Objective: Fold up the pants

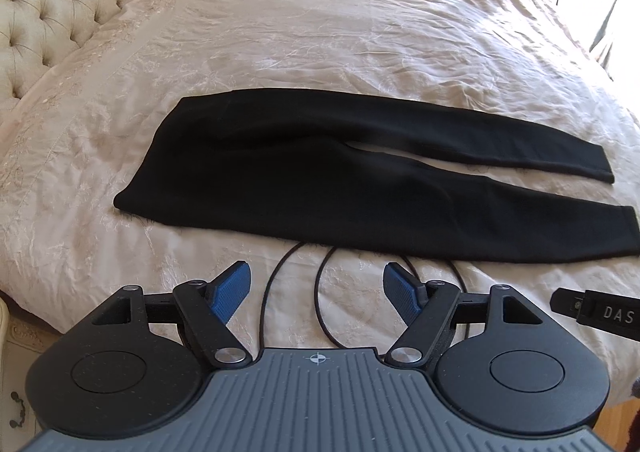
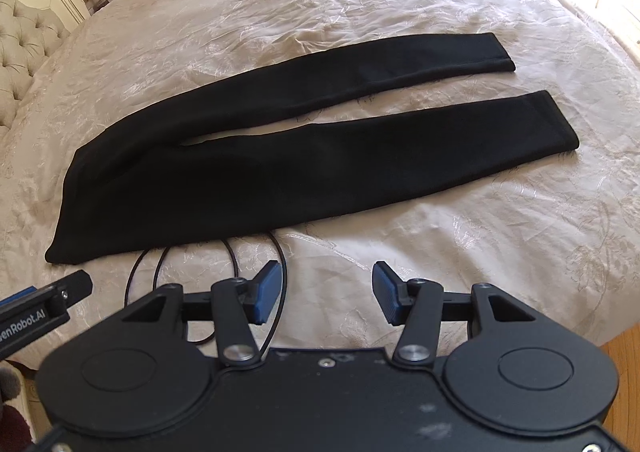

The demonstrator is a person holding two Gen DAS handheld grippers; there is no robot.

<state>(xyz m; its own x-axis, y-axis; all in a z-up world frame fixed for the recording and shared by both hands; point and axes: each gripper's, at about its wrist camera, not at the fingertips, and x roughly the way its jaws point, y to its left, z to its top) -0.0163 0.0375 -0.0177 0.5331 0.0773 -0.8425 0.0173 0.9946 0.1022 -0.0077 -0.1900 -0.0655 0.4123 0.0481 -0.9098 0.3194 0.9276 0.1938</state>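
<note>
Pants point(image 1: 320, 176): black, flat on bed point(image 1: 320, 32), legs slightly parted, unfolded, laid ready for a lengthwise fold; left gripper point(image 1: 316, 292): fingers wide, empty, short of near edge; right gripper point(image 2: 325, 290): likewise; cable point(image 1: 280, 292): looped beneath.

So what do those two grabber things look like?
Each is black plastic with two round discs and blue ridged pads: left gripper has a grey ribbed body, right gripper a black one. White lettering marks their sides. Thin black cables loop on the cream bedspread.

Left claw point(image 1: 316, 292) and right claw point(image 2: 326, 298) both tilt downward, jaws spread wide, gripping nothing.
</note>
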